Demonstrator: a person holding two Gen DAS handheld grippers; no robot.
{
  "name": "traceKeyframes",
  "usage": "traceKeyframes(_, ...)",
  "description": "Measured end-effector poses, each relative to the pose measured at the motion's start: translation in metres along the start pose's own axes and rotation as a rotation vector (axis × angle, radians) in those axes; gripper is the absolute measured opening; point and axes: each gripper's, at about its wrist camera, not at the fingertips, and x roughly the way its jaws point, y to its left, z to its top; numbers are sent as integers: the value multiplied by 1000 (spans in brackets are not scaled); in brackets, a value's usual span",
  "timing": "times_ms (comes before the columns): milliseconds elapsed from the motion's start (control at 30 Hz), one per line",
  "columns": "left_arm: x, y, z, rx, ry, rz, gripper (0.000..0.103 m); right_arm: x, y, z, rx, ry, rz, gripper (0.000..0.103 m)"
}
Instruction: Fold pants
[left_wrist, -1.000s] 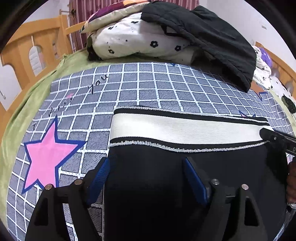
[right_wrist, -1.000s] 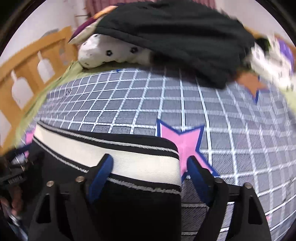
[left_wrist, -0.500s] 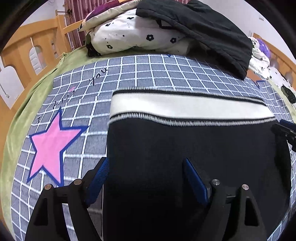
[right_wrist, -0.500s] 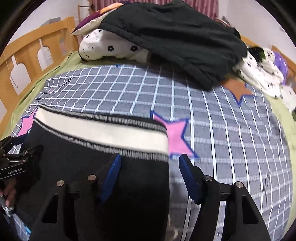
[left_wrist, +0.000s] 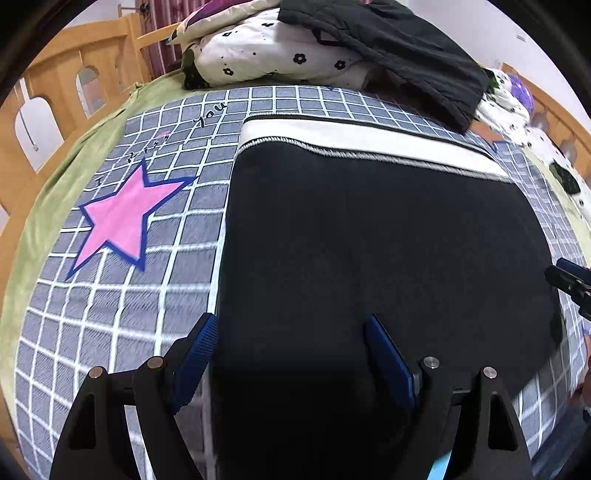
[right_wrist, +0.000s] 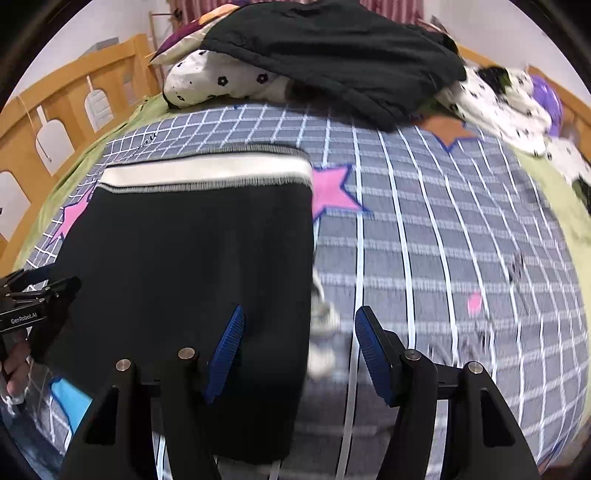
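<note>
Black pants (left_wrist: 369, 251) with a white waistband (left_wrist: 351, 140) lie flat on the grey checked bedspread, waistband at the far end. They also show in the right wrist view (right_wrist: 192, 251). My left gripper (left_wrist: 291, 350) is open and empty, hovering over the pants' near left part, its left finger at their left edge. My right gripper (right_wrist: 299, 343) is open and empty, straddling the pants' right edge. The left gripper shows at the left edge of the right wrist view (right_wrist: 33, 299). The right gripper's tip shows at the right of the left wrist view (left_wrist: 569, 280).
A heap of bedding and a black jacket (left_wrist: 388, 40) lies at the far end of the bed. Wooden bed rails (left_wrist: 55, 103) run along the left. More clothes (right_wrist: 509, 99) lie at the far right. The bedspread (right_wrist: 443, 240) carries pink stars.
Both grippers have pulled back toward me along the pants, away from the waistband. The waistband now lies farther off, and more black fabric shows ahead of both.
</note>
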Motion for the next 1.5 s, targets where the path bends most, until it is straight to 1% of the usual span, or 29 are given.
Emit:
traceKeyframes(100, -20, 2, -18, 45, -25, 1, 82, -8, 6, -20, -30, 8, -30, 61)
traceKeyframes(200, -36, 11, -42, 77, -14, 13, 82, -19, 13, -32, -69, 1, -58, 61)
traceKeyframes(300, -48, 28, -70, 45, 2, -2, 82, -23, 16, -41, -75, 23, -60, 58)
traceKeyframes(367, -49, 38, -85, 23, 34, -6, 81, -25, 17, -46, -79, 29, -63, 58)
traceKeyframes(433, -45, 41, -96, 38, 52, 39, 78, -28, 21, -46, -97, 23, -69, 58)
traceKeyframes(500, -42, 40, -101, 68, 42, 89, 78, -29, 22, -45, -103, 17, -67, 58)
traceKeyframes(633, -41, 38, -101, 94, -1, 121, 73, -30, 28, -40, -99, 15, -46, 58)
traceKeyframes(733, -40, 34, -99, 108, -28, 123, 63, -30, 33, -38, -118, 7, -49, 58)
traceKeyframes(767, -41, 32, -99, 118, -37, 124, 58, -29, 34, -38, -122, 7, -51, 58)
traceKeyframes(800, -41, 29, -99, 130, -47, 123, 50, -28, 34, -38, -125, 8, -53, 58)
traceKeyframes(833, -40, 26, -99, 138, -56, 121, 45, -28, 34, -38, -126, 10, -55, 58)
traceKeyframes(867, -38, 23, -98, 147, -69, 125, 35, -26, 34, -39, -126, 14, -57, 58)
traceKeyframes(900, -37, 19, -98, 151, -74, 129, 27, -24, 33, -40, -122, 20, -59, 58)
traceKeyframes(933, -34, 16, -97, 155, -75, 130, 23, -23, 33, -41, -120, 24, -59, 58)
traceKeyframes(967, -33, 13, -96, 159, -80, 121, 11, -21, 34, -42, -117, 29, -59, 58)
traceKeyframes(1000, -38, 11, -95, 143, -105, 111, 10, -20, 34, -42, -119, 31, -60, 58)
traceKeyframes(1033, -47, 13, -93, 105, -154, 98, 10, -20, 35, -43, -123, 30, -63, 58)
traceKeyframes(1100, -61, 22, -89, 46, -203, 39, 9, -24, 36, -45, -126, 3, -62, 58)
traceKeyframes(1133, -57, 27, -88, 32, -179, 33, 9, -26, 36, -45, -124, -8, -56, 58)
traceKeyframes(1167, -46, 30, -89, 26, -121, 32, 9, -29, 36, -46, -121, -24, -44, 58)
traceKeyframes(1200, -30, 33, -92, 15, -40, 28, 9, -28, 35, -48, -120, -27, -42, 58)
traceKeyframes(1233, -24, 35, -96, 2, -22, 19, 10, -23, 36, -51, -123, -5, -47, 58)
traceKeyframes(1267, -28, 34, -97, 8, -44, 28, 12, -16, 36, -52, -129, 25, -52, 58)
traceKeyframes(1300, -33, 31, -97, 31, -42, 34, 12, -7, 37, -56, -136, 69, -57, 58)
traceKeyframes(1333, -37, 30, -97, 41, -40, 28, 12, -4, 38, -58, -137, 83, -55, 58)
traceKeyframes(1400, -46, 34, -101, 24, -35, 14, 12, -12, 36, -54, -134, 72, -48, 58)
traceKeyframes(1433, -49, 37, -102, 12, -27, 1, 17, -18, 34, -51, -125, 59, -35, 58)
traceKeyframes(1467, -55, 39, -104, -3, -25, -9, 30, -24, 31, -49, -109, 38, -24, 58)
traceKeyframes(1500, -62, 43, -106, -24, -44, -25, 37, -31, 28, -47, -88, 5, -17, 58)
